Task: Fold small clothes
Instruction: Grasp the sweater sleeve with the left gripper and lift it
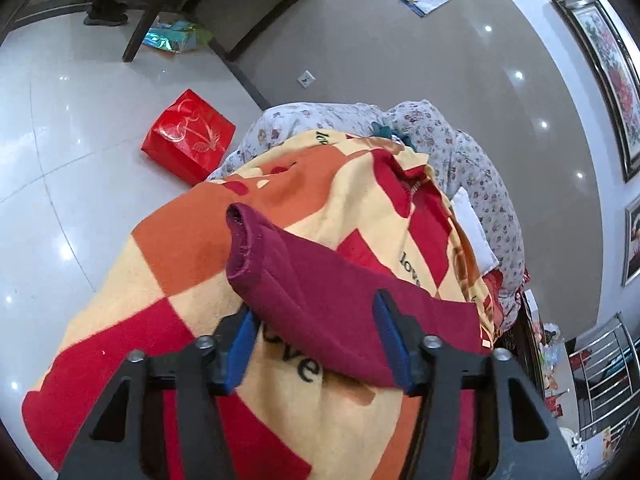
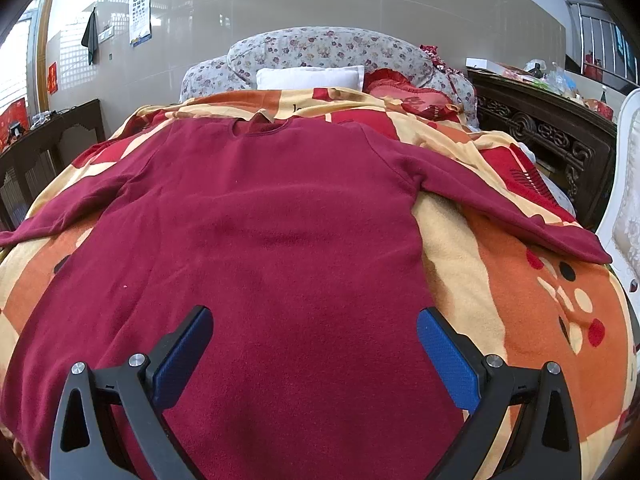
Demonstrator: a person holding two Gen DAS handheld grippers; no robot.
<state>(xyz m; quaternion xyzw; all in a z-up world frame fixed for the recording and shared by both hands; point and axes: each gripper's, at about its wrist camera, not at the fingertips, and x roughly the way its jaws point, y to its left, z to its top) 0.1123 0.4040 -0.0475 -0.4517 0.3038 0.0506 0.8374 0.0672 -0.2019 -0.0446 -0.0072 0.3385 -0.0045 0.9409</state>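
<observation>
Left wrist view: the left gripper [image 1: 316, 320] has its blue pads [image 1: 390, 338] spread apart, and a sleeve [image 1: 320, 300] of the maroon shirt passes between them. The sleeve crosses in front of the left pad's tip and runs ahead to its cuff [image 1: 240, 236] — whether either pad touches the cloth cannot be told. Under the sleeve lies the blanket [image 1: 180, 248]; off to the left, on the floor, sits a red bag [image 1: 186, 136].

Right wrist view: the right gripper [image 2: 314, 332] is wide open, empty, hovering over the hem end of the shirt [image 2: 272, 232]. The shirt lies flat ahead of it on the blanket [image 2: 520, 292], collar [image 2: 260, 126] farthest away, sleeves stretched out to both sides. Beyond the collar — a white pillow [image 2: 310, 78].
</observation>
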